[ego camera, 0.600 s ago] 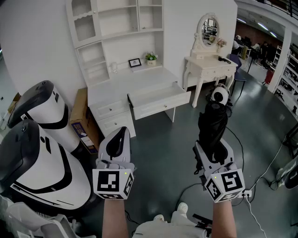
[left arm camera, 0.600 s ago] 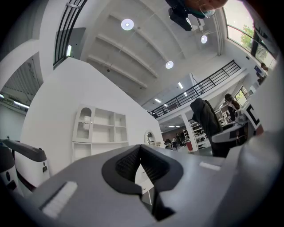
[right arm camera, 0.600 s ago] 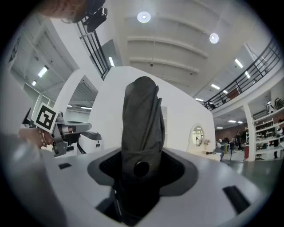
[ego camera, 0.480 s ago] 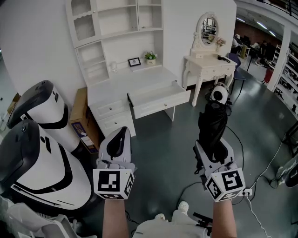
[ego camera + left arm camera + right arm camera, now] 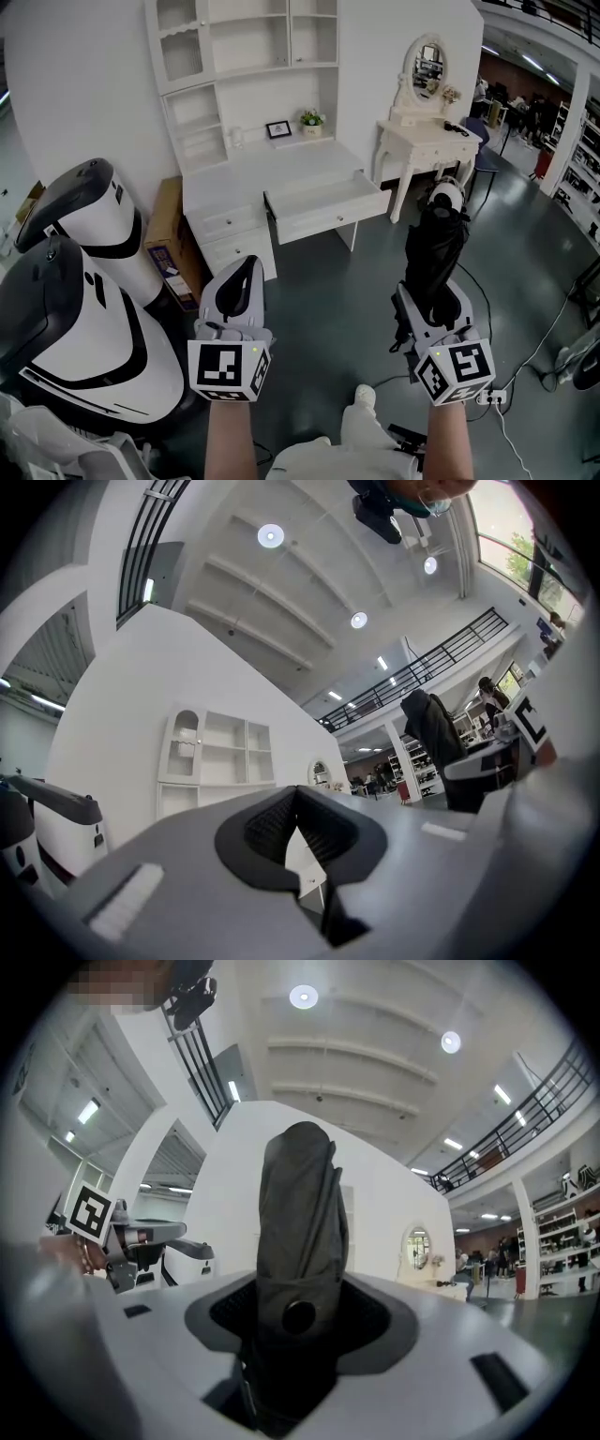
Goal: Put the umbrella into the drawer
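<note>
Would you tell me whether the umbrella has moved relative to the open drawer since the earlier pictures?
No, not noticeably: in the head view the umbrella stands just as far right of the open drawer as before.

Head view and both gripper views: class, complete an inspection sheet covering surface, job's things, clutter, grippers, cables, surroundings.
Surface: glossy grey floor; white desk top.
Job's things: folded black fabric umbrella, held upright; white desk drawer, pulled open.
Clutter: brown cardboard box beside desk; small picture frame, potted plant on desk.
Grippers: left gripper shut, nothing held; right gripper shut on umbrella.
Cables: white cable, plug strip on floor at right.
Surroundings: white shelf hutch; white vanity table with oval mirror; white-and-black machine shells at left.
</note>
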